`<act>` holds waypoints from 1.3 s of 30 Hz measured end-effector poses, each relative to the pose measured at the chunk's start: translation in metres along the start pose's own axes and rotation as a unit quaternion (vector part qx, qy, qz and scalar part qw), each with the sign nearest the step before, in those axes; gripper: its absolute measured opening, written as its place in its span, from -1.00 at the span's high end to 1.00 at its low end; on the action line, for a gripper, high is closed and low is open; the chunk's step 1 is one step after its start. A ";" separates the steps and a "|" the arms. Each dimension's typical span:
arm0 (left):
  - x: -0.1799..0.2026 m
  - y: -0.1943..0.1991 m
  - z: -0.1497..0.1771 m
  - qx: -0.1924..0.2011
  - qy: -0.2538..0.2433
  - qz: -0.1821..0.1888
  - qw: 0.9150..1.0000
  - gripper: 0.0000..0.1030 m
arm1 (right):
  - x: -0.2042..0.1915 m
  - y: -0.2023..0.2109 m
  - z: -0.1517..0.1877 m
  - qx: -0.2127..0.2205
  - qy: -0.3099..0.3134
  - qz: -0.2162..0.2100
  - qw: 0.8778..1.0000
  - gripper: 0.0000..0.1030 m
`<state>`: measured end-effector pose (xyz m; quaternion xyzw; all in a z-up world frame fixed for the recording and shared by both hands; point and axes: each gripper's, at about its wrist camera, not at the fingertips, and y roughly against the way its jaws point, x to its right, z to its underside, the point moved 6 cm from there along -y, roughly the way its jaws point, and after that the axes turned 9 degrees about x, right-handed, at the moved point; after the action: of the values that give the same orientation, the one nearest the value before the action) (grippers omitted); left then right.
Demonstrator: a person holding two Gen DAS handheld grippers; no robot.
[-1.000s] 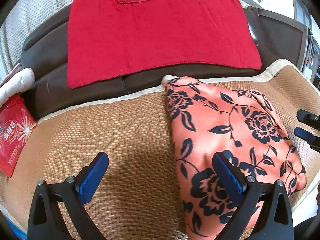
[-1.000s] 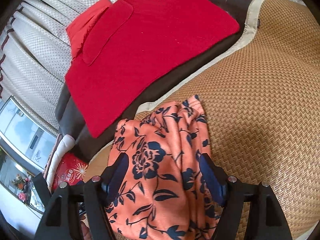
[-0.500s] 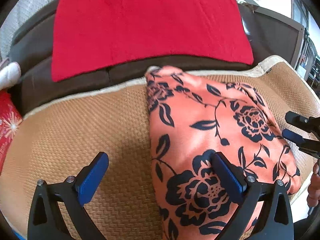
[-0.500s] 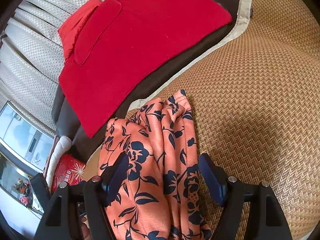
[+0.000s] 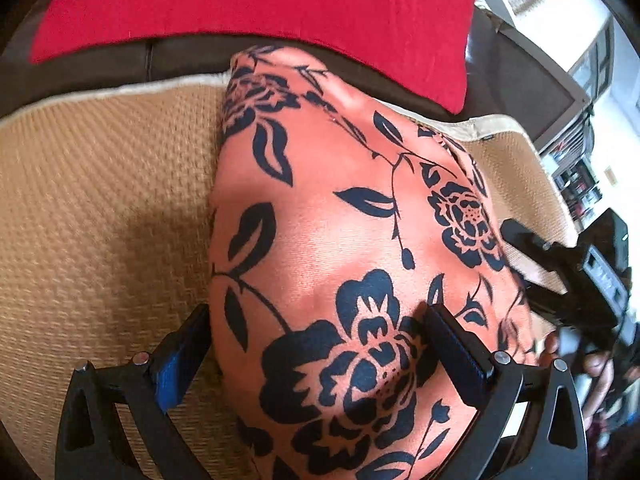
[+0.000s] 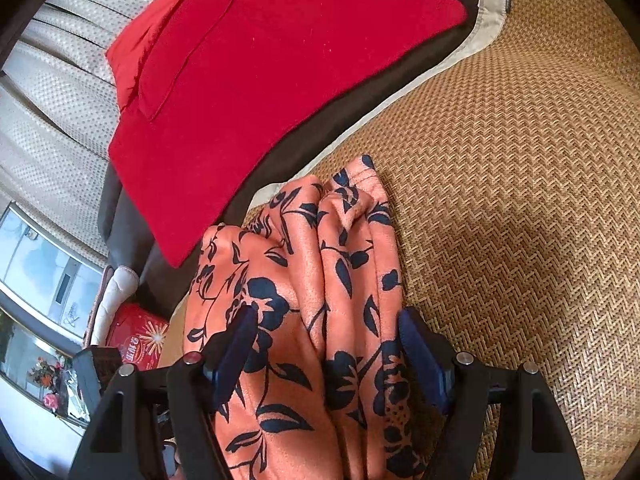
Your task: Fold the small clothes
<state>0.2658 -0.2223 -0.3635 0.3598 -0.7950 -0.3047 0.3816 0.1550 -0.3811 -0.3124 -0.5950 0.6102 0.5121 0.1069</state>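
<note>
We are finding the garment (image 5: 344, 216) soft, light and limp; both the left claw (image 5: 316, 356) and right claw (image 6: 324, 348) are standing wide, straddling bunched folds; we are advising an edge grip.

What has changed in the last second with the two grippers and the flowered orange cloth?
Both hand-held grippers came down closer to the flowered orange cloth. The left hand-held gripper tipped downward, and its jaws now straddle the cloth's edge. The right hand-held gripper kept its jaws wide, cloth between them. Nothing was taken hold of or let go. The cloth, woven mat and red towel stayed in place.
</note>
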 end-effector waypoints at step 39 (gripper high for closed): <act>-0.011 0.045 -0.002 0.060 -0.050 -0.022 0.997 -0.15 | -0.070 -0.061 0.033 -0.008 0.152 0.030 0.988 -0.12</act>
<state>0.2565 -0.1888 -0.3323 0.3835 -0.8218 -0.2825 0.3127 0.2094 -0.2992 -0.3063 -0.6486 0.6325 0.4234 -0.0072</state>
